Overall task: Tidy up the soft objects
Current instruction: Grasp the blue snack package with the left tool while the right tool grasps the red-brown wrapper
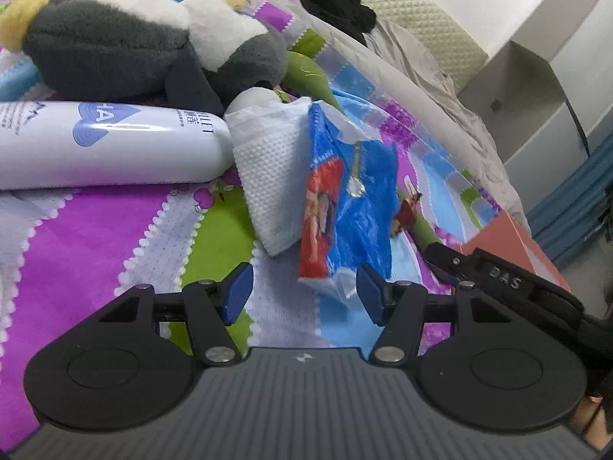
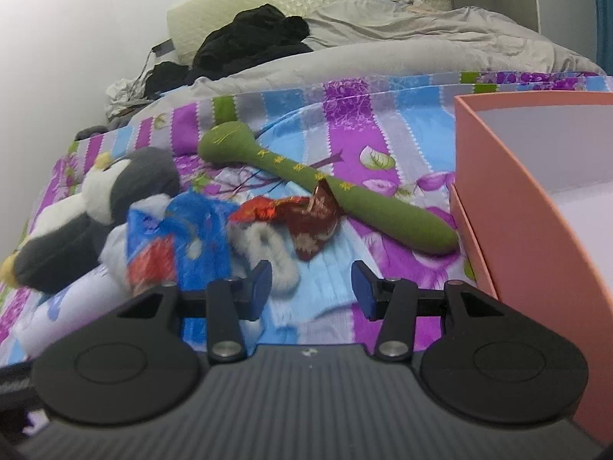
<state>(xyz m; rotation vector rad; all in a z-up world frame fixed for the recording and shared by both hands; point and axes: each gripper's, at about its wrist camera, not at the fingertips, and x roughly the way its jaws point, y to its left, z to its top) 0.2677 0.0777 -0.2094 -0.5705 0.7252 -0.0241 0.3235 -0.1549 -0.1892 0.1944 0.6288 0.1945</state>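
Nothing sorted yet, as far as either view shows. The visible part of the pink box at the right edge of the bed is bare inside, and every soft item lies loose on the striped bedsheet.

Left to right across the bed:
- Plush penguin, grey and white, on its side at far left. A white bottle lies just in front of it; hard, so probably not part of the job.
- White tissue wad resting against the bottle's end, touching the blue tissue pack, which stands on edge.
- Left gripper: fingers spread, holding nothing, the pack's lower corner lying between the blue pads but not pinched. Judged to be lining up on the pack.
- Grey fluffy ring, likely a hair tie, just beyond the right gripper's left pad.
- Red-brown cloth pouch, crumpled, touching the green stuffed stick, which runs diagonally toward the box and nearly meets its base.
- Right gripper: also spread wide, empty, above bare sheet near the box.

Remaining: all of it, roughly five or six soft pieces.

Obstacles: items overlap at the centre, so lifting the pack may drag the wad. Black clothes and a grey duvet sit well behind, clear of the work.
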